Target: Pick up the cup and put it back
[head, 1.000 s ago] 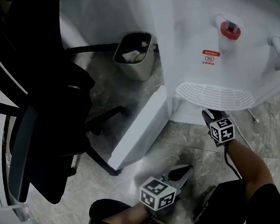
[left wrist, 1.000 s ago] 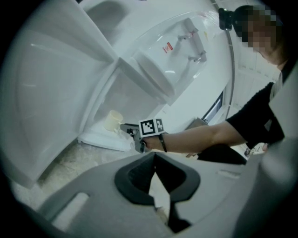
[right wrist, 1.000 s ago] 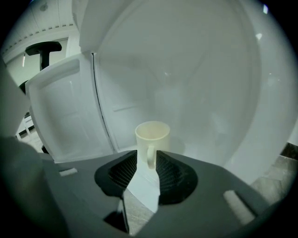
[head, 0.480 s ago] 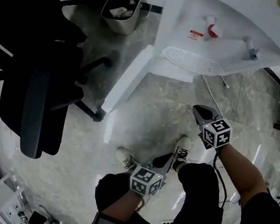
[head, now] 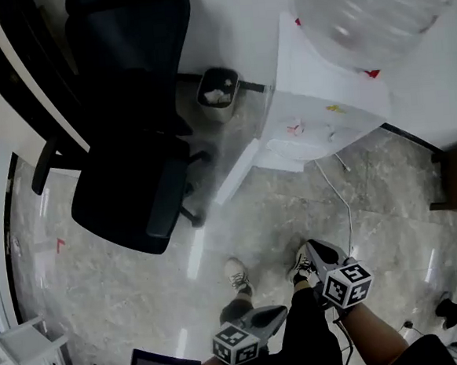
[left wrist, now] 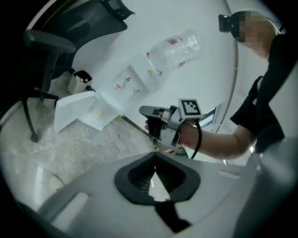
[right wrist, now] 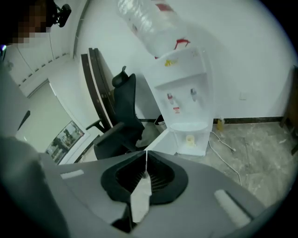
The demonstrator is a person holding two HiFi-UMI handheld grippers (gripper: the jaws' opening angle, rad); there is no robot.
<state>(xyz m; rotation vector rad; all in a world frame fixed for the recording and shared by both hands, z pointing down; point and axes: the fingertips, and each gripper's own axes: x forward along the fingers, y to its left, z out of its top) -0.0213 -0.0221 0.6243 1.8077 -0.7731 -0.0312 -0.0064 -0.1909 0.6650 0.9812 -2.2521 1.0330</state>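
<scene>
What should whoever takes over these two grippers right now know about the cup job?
Left gripper: shut, empty, in front of the person, away from the dispenser.
Right gripper: shut, empty, beside it.
Things: a small yellowish object, likely the cup, sits in the lower compartment of the water dispenser; its door stands open.
Done: apparently the put-back, since nothing is held.
Left: confirm that object is the cup; perhaps close the door.

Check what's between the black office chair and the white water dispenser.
Head view: a grey waste bin with crumpled paper, plus the open door of the white water dispenser, right of the black office chair.
</scene>
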